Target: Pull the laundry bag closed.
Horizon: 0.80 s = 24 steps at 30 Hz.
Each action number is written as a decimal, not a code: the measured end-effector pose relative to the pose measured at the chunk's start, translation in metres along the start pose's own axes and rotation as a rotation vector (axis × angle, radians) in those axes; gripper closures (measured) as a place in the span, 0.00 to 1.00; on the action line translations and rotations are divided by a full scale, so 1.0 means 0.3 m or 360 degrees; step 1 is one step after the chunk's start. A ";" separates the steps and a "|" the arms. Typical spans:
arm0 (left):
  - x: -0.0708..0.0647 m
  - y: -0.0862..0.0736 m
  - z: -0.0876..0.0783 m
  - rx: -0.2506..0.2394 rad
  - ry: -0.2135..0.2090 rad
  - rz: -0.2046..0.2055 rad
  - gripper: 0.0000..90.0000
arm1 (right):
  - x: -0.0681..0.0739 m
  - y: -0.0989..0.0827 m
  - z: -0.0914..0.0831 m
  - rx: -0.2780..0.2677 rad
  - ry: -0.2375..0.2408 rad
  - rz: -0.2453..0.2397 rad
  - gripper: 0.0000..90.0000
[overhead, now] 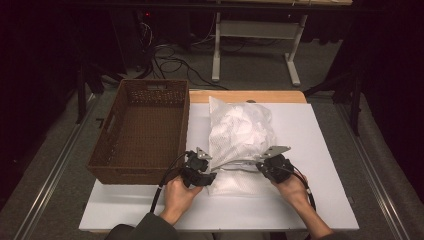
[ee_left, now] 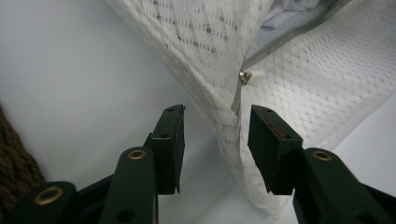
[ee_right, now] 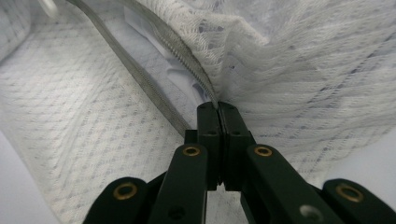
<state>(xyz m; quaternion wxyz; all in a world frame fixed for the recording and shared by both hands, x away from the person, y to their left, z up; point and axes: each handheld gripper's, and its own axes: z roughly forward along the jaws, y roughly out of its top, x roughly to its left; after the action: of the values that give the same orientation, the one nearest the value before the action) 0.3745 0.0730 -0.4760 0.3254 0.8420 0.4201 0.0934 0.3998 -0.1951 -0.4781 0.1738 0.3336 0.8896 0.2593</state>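
Mesh laundry bag point(overhead: 240, 132), white and lacy with a diamond weave, lies stuffed and lumpy on the white table point(overhead: 320, 150), just right of the brown wicker basket point(overhead: 142, 130), its near end towards the person. A grey zipper point(ee_right: 163, 70) runs across that near end, partly open, with pale cloth showing inside. Left gripper point(overhead: 199, 172) sits at the bag's near left corner, between bag and basket; its jaws stand partly apart, and in the left gripper view the folded corner of the mesh hangs between them without the pads point(ee_left: 170, 144) pressing on it. Just beyond that corner sits the small zipper pull point(ee_left: 250, 77), metal with a white tab. Right gripper point(overhead: 272, 167) is at the bag's near right side, jaws pinched tight together on the mesh right at the end of the zipper's teeth, as the right gripper view shows. The high view gives the basket standing empty beside the bag, and both hands gripping the tools at the bag's near edge.
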 end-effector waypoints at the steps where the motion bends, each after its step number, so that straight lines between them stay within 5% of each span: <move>1: -0.001 0.004 -0.001 -0.0006 0.0004 0.0001 0.63 | 0.000 0.001 0.006 0.0007 -0.0003 -0.0007 1.00; 6: 0.005 0.023 0.014 -0.0010 0.0035 0.0013 0.67 | -0.006 0.000 0.030 0.0043 0.0009 -0.0007 1.00; 13: 0.002 0.019 0.024 0.0028 -0.0009 0.0059 0.92 | -0.005 -0.007 0.044 0.0077 0.0025 -0.0011 1.00; 18: 0.008 0.007 0.033 0.0059 -0.0020 0.0042 0.94 | 0.001 -0.013 0.034 0.0046 0.0009 -0.0002 0.98; 24: 0.014 -0.001 0.036 0.0073 -0.0054 0.0027 0.94 | 0.032 -0.002 -0.004 -0.0018 -0.0006 -0.0050 0.83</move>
<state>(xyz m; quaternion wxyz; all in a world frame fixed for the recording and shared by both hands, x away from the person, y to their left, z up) 0.3816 0.0713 -0.4850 0.3122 0.8542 0.4095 0.0720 0.3921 -0.1893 -0.4788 0.1814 0.3190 0.8929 0.2609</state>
